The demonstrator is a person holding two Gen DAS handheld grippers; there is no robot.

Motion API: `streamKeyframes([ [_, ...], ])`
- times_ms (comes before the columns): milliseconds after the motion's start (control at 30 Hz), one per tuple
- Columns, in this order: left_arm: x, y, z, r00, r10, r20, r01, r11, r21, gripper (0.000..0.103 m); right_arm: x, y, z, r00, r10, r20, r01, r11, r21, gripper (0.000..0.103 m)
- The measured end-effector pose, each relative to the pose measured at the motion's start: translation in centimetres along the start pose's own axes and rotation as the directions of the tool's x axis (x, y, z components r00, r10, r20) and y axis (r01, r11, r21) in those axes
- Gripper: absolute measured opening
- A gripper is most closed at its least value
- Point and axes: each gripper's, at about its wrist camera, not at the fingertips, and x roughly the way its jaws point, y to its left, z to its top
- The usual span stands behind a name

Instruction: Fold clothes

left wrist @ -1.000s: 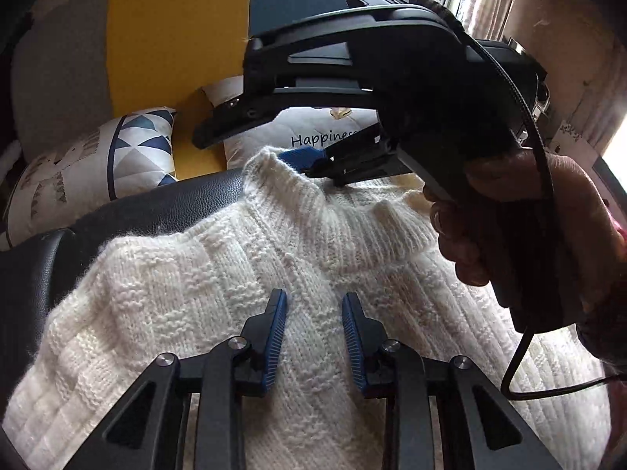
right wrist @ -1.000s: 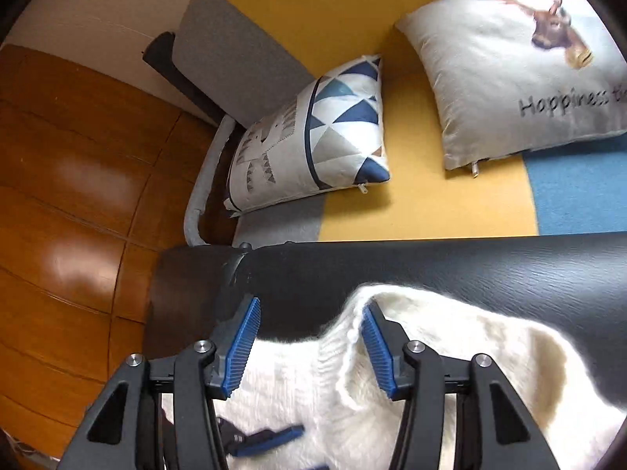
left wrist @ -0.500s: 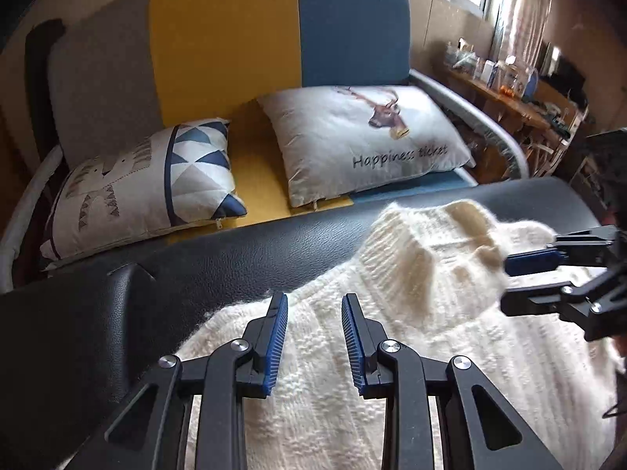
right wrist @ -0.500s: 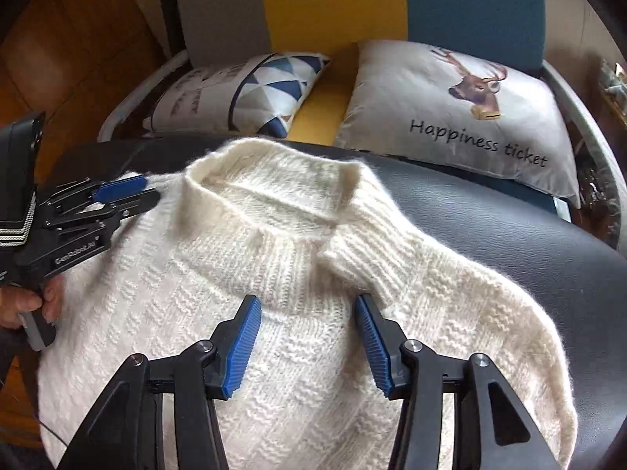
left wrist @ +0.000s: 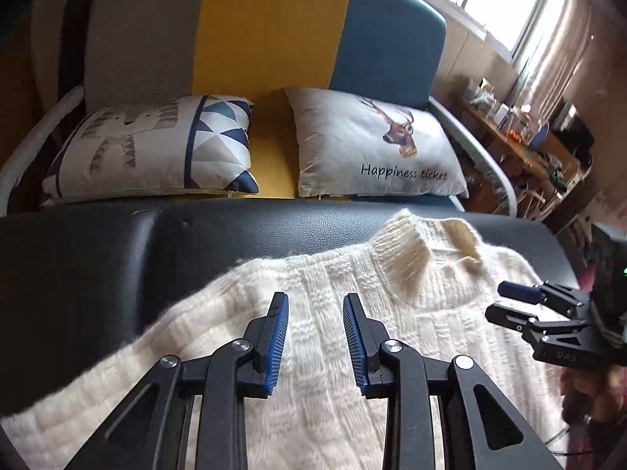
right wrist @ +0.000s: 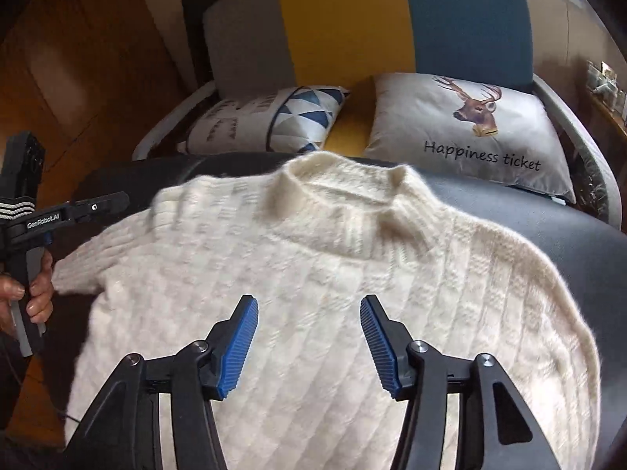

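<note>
White knit sweater (right wrist: 313, 274) spread flat on black padded surface (left wrist: 117, 258), filling centre and lower frame in right wrist view, collar toward top. Left gripper (left wrist: 316, 337) held above sweater shoulder at lower centre of left wrist view, jaws parted, nothing clamped. Right gripper (right wrist: 309, 346) poised over sweater chest, jaws just opened wider, nothing between pads. Deer cushion (right wrist: 470, 129) and triangle-patterned cushion (left wrist: 156, 149) seen on sofa (left wrist: 270, 31) in upper frame.

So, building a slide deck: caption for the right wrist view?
Open right tongs above a cream knit sweater spread on a black surface.
</note>
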Motion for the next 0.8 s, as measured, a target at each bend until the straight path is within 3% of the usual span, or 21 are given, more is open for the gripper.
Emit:
streamKeyframes([
  [133, -6.6, 5.4, -3.8, 0.999, -0.015, 0.037, 0.022, 0.984, -0.178, 0.031, -0.4, 5.3, -3.9, 0.995, 0.1, -0.027, -0.1, 0.995, -0.007, 0.057],
  [267, -10.7, 9.3, -9.7, 0.999, -0.031, -0.007, 0.027, 0.955, -0.294, 0.031, 0.7, 10.3, -6.5, 0.989, 0.134, -0.068, -0.137, 0.99, -0.037, 0.057],
  [433, -11.1, 9.6, -14.9, 0.991, -0.119, -0.068, 0.089, 0.937, -0.337, 0.03, 1.6, 13.6, -8.3, 0.991, 0.057, -0.117, -0.068, 0.994, -0.089, 0.057],
  [700, -6.4, 6.4, -14.2, 0.976, -0.194, -0.098, 0.154, 0.935, -0.32, 0.032, 1.4, 13.3, -10.2, 0.992, -0.038, -0.118, 0.023, 0.991, -0.129, 0.057],
  [767, -6.5, 5.7, -13.7, 0.975, -0.205, -0.082, 0.173, 0.94, -0.295, 0.019, 1.1, 13.1, -10.9, 0.993, -0.056, -0.107, 0.04, 0.988, -0.149, 0.057],
  [800, -6.6, 5.3, -13.8, 0.981, -0.174, -0.084, 0.146, 0.952, -0.27, 0.006, 1.0, 12.8, -11.2, 0.994, -0.054, -0.093, 0.04, 0.988, -0.146, 0.057],
])
